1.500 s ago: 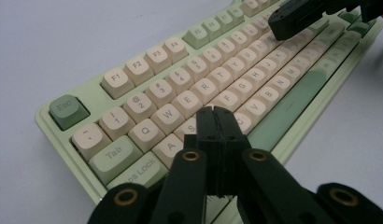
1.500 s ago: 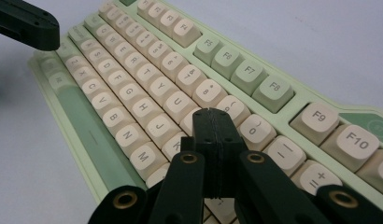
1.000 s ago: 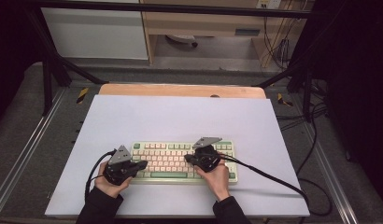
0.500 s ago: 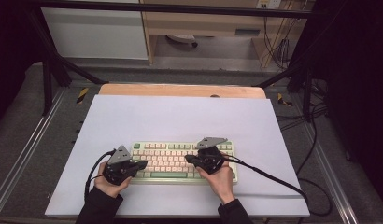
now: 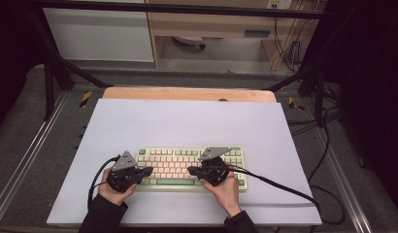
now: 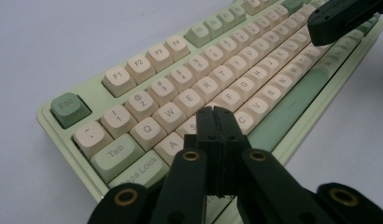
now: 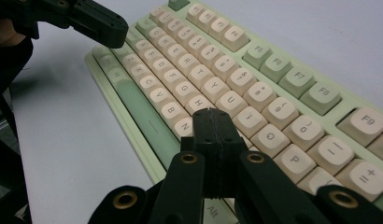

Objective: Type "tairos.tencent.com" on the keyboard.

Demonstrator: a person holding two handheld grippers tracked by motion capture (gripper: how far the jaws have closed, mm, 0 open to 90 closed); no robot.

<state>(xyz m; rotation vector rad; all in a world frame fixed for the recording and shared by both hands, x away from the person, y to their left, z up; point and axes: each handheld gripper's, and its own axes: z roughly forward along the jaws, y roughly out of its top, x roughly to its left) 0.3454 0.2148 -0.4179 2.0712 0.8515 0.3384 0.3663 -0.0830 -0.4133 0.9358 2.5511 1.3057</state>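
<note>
The left tool [image 6: 216, 112] hides the keyboard [image 6: 189, 88] keys beneath its tip.
</note>
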